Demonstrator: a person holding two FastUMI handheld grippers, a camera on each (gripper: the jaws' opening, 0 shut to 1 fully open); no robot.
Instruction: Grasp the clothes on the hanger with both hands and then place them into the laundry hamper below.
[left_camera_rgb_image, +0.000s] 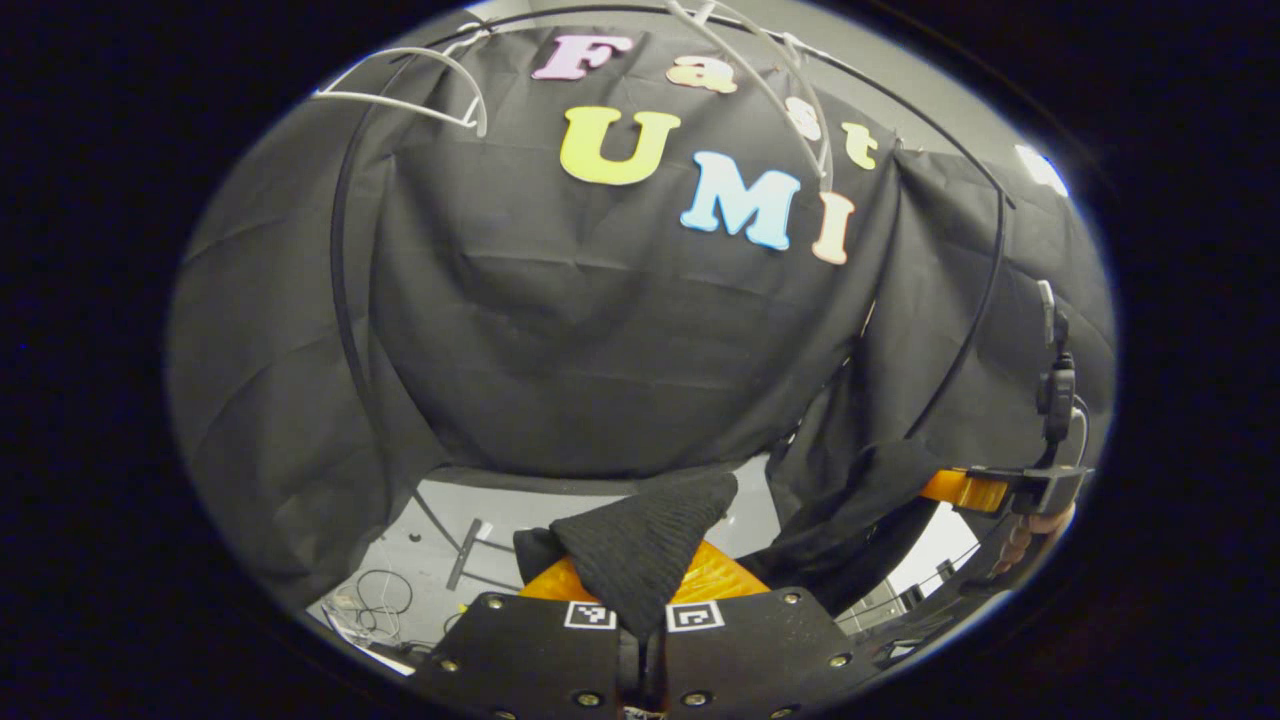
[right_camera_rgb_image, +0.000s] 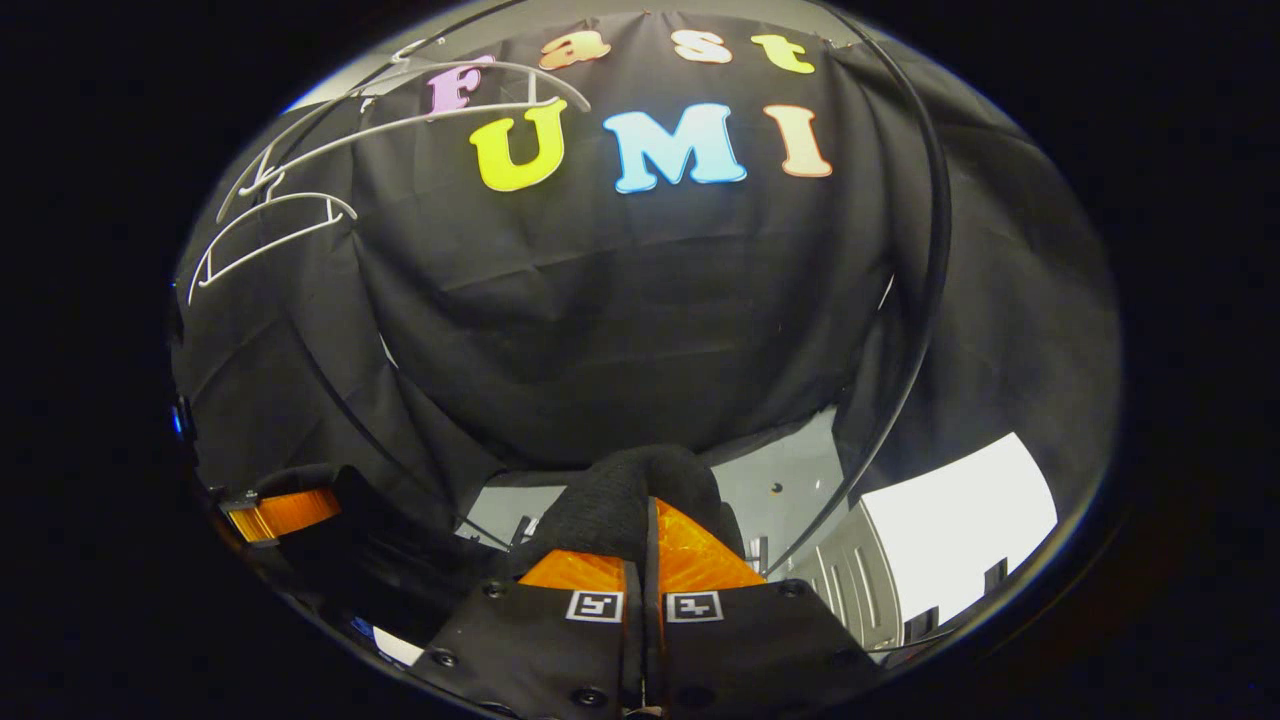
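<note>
Black garment pinched by both tools, held in front of booth wall.
Left tool (left_camera_rgb_image: 640, 600) is clamped on a fold of the black garment (left_camera_rgb_image: 645, 545); right tool (right_camera_rgb_image: 642, 560) is closed on another part of it (right_camera_rgb_image: 620, 500). The garment is seen draped between the two tools, off the white hangers (left_camera_rgb_image: 420, 85) up top. Hamper placement cannot be told.
</note>
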